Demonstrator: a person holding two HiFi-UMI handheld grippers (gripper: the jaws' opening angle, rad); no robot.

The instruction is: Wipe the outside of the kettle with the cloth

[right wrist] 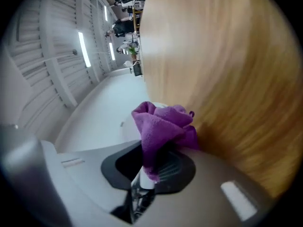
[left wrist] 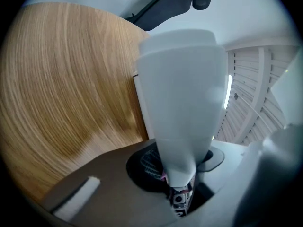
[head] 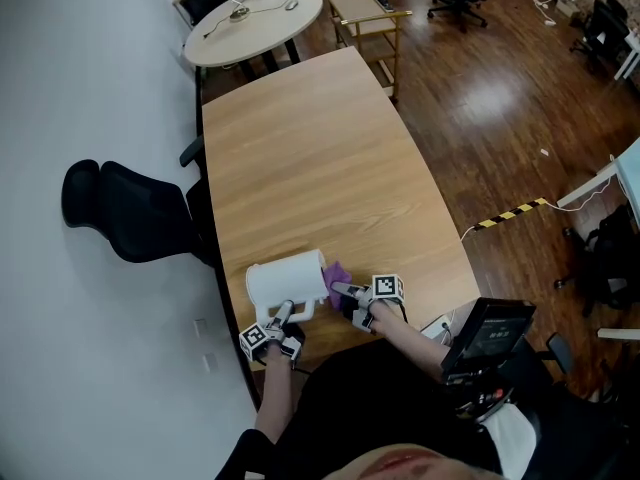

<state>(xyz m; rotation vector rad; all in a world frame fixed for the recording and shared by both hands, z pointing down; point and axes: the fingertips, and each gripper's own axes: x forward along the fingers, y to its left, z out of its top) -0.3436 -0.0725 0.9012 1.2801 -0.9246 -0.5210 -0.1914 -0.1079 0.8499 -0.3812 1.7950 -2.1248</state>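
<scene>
The left gripper point(left wrist: 182, 193) has its jaws fairly wide but clamped on the pale handle point(left wrist: 182, 141) of the white plastic kettle point(left wrist: 182, 89), which rises straight out from between them. The right gripper point(right wrist: 144, 174) has its jaws nearly together, pinching a bunched purple terry cloth point(right wrist: 163, 122) whose free folds bulge past the tips.

In the head view the kettle point(head: 285, 280) lies tipped over near the front edge of the light wooden table point(head: 320, 148). Its long axis runs across the view, and the handle faces the person. The cloth point(head: 336, 273) sits against the kettle's right-hand end, so the body to be wiped lies just left of the right gripper point(head: 342, 290). The left gripper point(head: 284, 318) steadies the kettle from below the handle. The next stroke looks to need the cloth drawn leftward along the side wall.

Whether the kettle rests on the table or is lifted off it cannot be told. Its far side and spout are hidden, and the right gripper view shows only a pale sliver behind the cloth, too blurred to name
</scene>
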